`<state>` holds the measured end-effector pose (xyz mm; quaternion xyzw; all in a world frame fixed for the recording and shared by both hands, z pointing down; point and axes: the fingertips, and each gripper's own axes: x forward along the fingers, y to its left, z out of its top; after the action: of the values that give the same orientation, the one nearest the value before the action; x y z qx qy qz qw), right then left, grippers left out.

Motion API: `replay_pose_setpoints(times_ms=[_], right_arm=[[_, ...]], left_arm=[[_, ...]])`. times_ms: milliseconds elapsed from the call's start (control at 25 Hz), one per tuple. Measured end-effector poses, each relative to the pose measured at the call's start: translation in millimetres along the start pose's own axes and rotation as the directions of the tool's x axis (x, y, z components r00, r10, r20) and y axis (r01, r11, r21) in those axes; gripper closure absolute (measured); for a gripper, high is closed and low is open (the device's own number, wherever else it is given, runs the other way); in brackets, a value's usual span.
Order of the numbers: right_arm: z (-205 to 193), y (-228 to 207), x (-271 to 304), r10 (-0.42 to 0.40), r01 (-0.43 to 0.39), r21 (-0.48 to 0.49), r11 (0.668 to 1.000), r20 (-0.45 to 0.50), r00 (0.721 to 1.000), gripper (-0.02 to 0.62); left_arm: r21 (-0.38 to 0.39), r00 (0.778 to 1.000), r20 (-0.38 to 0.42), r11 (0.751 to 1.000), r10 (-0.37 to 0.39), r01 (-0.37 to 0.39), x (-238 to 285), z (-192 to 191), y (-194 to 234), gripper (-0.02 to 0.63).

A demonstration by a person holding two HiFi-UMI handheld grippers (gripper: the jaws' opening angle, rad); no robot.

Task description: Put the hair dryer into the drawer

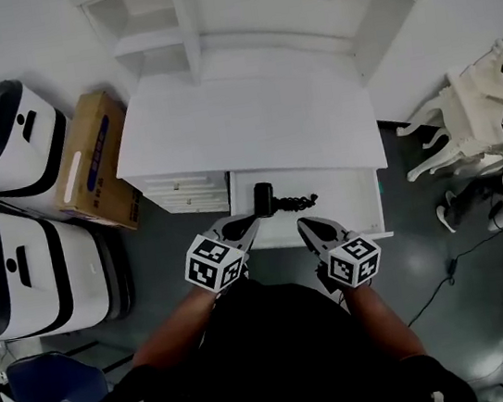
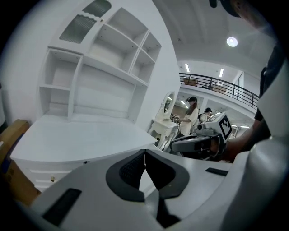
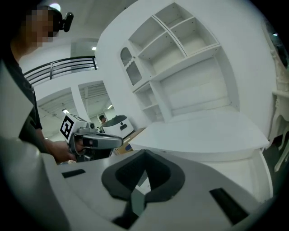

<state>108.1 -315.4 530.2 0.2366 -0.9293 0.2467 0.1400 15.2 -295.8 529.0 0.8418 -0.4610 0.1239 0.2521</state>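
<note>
White desk (image 1: 249, 121) with a hutch (image 1: 205, 15) fills the top of the head view. Its drawer (image 1: 350, 199) is pulled open just below centre. The black dryer (image 1: 265, 200) lies in the drawer's left end with its cord (image 1: 299, 202) bunched to its right, and only this view catches it. The left gripper (image 1: 251, 221) and right gripper (image 1: 303, 225) hover at the drawer's front edge, the left one's tips close to the dryer. A cardboard box (image 1: 95, 158) sits left of the desk.

Left gripper view: its jaws are pressed together with nothing between them. The hutch shelves are at upper left and the right gripper (image 2: 180, 143) is at right centre, held in a hand (image 2: 235, 146). Far behind it are people (image 2: 189, 118), which the head view misses.

Right gripper view: jaws fully closed too, and empty. The left gripper (image 3: 118, 140) is at left centre, with the box (image 3: 135, 133) and a white machine (image 3: 118, 124) behind it.
</note>
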Motion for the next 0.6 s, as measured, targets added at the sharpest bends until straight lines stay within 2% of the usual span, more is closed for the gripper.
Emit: replay_pose_setpoints(times_ms=[320, 600], right_arm=[[-18, 0, -55, 0.06, -0.061, 0.055, 0.997, 0.016, 0.998, 0.571], [-18, 9, -81, 0.121, -0.122, 0.041, 0.992, 0.032, 0.992, 0.571]], left_arm=[[-0.018, 0.999, 0.012, 0.999, 0.051, -0.051, -8, -15, -49, 0.595], [-0.052, 0.994, 0.048, 0.994, 0.103, -0.1, -25, -17, -77, 0.595]])
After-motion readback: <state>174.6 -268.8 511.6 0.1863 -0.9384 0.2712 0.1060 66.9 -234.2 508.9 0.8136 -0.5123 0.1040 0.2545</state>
